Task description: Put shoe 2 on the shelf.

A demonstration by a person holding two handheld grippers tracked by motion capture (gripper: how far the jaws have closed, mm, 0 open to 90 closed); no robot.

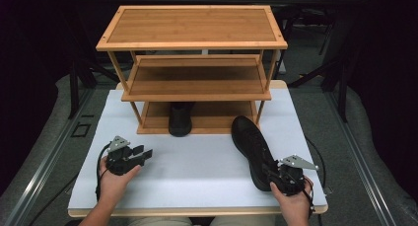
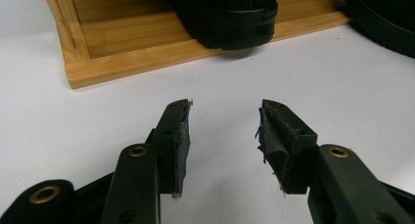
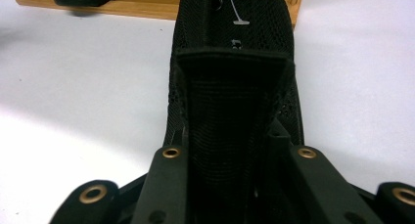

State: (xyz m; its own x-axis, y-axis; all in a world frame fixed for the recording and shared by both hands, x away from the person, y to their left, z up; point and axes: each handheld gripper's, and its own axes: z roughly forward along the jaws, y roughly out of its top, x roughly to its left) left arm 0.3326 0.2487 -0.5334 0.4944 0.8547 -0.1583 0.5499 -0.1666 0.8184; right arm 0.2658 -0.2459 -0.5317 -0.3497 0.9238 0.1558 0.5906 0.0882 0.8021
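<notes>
A black mesh shoe lies on the white tabletop, toe toward the rack, heel toward me. My right gripper is at its heel. In the right gripper view the jaws stand on either side of the heel collar of this shoe and press on it, so the right gripper is shut on it. A second black shoe stands on the rack's bottom shelf. My left gripper rests low at the left, pointing toward that shoe. This left gripper is open with nothing between its pads.
A three-tier bamboo shoe rack stands at the back of the table, with bare top and middle shelves. Its bottom frame lies just ahead of the left gripper. The sole edge of the shoe on the table shows at right.
</notes>
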